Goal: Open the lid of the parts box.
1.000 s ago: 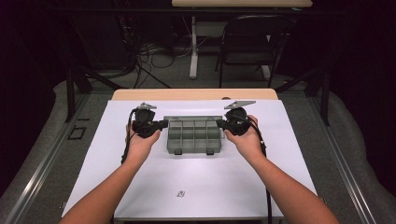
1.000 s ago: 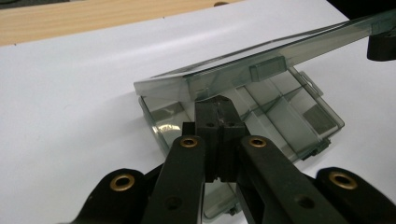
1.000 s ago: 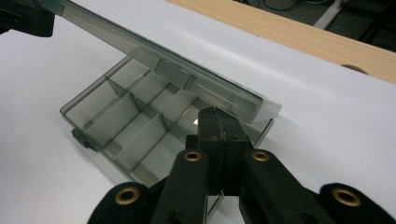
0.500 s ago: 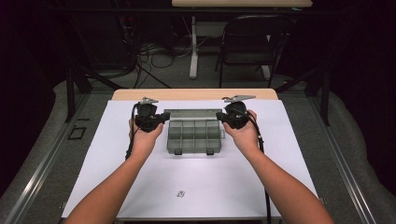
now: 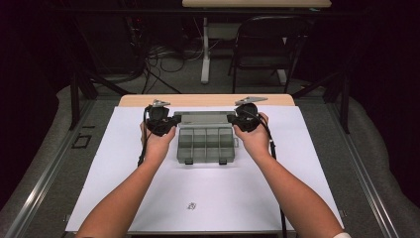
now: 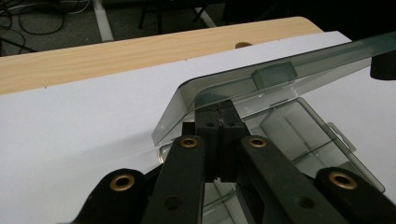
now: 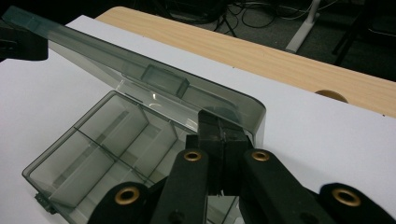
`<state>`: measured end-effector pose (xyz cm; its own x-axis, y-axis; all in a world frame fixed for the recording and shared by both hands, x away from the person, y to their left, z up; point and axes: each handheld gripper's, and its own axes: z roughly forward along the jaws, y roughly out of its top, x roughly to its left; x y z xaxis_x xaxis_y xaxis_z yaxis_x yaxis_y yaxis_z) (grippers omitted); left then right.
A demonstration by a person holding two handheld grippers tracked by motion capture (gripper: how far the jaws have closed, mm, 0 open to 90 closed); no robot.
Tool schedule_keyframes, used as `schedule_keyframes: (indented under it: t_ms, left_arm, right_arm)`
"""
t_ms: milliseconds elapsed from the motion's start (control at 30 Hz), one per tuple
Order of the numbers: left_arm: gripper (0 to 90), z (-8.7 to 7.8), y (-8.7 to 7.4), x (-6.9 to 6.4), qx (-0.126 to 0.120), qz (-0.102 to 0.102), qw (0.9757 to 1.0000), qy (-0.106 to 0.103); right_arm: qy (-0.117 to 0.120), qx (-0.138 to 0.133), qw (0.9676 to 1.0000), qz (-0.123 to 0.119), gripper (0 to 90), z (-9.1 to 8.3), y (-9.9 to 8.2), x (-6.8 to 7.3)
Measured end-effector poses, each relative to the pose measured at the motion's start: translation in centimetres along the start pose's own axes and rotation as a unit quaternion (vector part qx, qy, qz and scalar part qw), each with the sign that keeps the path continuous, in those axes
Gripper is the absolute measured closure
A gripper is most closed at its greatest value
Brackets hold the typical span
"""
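light: dim room, bright table | focus: sharp | glare: slight

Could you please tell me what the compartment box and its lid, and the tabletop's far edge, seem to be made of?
Box and lid: probably smoky translucent plastic, glossy; dividers show through the walls. Table edge: light wood or wood-look laminate, matte, with visible grain.

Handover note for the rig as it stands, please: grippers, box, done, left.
Left gripper: shut, tips under the left end of the lid, propping it.
Right gripper: shut, tips under the lid's right end.
Compartment box: mid-table on the white sheet, compartments look empty.
Done: lid raised, about half open.
Left: probably swing the lid fully back. Keep both ends level; the lid only rests on the closed tips, so it could slip.
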<state>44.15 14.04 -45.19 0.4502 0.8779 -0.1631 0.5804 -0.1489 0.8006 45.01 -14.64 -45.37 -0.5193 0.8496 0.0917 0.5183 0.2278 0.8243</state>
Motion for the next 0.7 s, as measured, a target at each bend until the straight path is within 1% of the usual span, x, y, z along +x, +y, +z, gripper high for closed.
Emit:
schedule_keyframes:
  t_ms: [100, 133, 200, 233, 267, 300, 400, 433, 533, 600, 700]
  left_arm:
    - [90.0, 0.0, 0.0, 0.0, -0.002, -0.001, 1.0, 0.0]
    - [90.0, 0.0, 0.0, 0.0, -0.002, -0.001, 1.0, 0.0]
    - [90.0, 0.0, 0.1, 0.0, -0.002, 0.002, 1.0, 0.002]
    - [90.0, 0.0, 0.1, -0.1, -0.004, -0.001, 1.0, 0.002]
    - [90.0, 0.0, 0.1, -0.1, -0.004, -0.001, 1.0, 0.002]
    - [90.0, 0.1, 0.1, 0.0, -0.005, -0.001, 1.0, 0.002]
    - [90.0, 0.2, 0.1, 0.0, -0.008, -0.003, 1.0, 0.004]
    - [90.0, 0.2, 0.2, 0.0, -0.008, -0.005, 0.9999, 0.005]
    - [90.0, 0.3, 0.2, 0.0, -0.009, -0.005, 0.9999, 0.007]
    - [90.0, 0.4, 0.3, 0.1, -0.008, -0.003, 0.9999, 0.008]
    - [90.0, 0.4, 0.2, 0.1, -0.008, -0.004, 0.9999, 0.01]
  right_arm:
    - [0.0, 0.003, 1.0, -0.002, 89.2, 0.0, -0.3, -0.2]
    - [0.0, 0.006, 1.0, 0.002, 88.9, -0.1, -0.6, -0.2]
    - [-0.008, 0.01, 0.9999, -0.002, 87.6, -0.1, -1.1, -0.4]
    - [-0.011, 0.011, 0.9999, -0.003, 86.9, -0.1, -1.3, -0.4]
    - [-0.011, 0.011, 0.9999, -0.003, 86.9, -0.1, -1.3, -0.4]
    - [-0.023, 0.009, 0.9997, -0.004, 85.2, -0.2, -1.7, -0.7]
    - [-0.031, 0.005, 0.9995, -0.002, 81.4, -0.1, -2.0, -0.9]
    - [-0.043, 0.002, 0.9991, -0.003, 80.3, 0.1, -2.2, -1.2]
    - [-0.047, 0.0, 0.9989, -0.003, 79.5, 0.4, -2.3, -1.3]
    - [-0.054, -0.004, 0.9985, -0.001, 78.4, 0.9, -2.4, -1.6]
    - [-0.057, -0.004, 0.9984, 0.0, 78.0, 1.3, -2.5, -1.7]
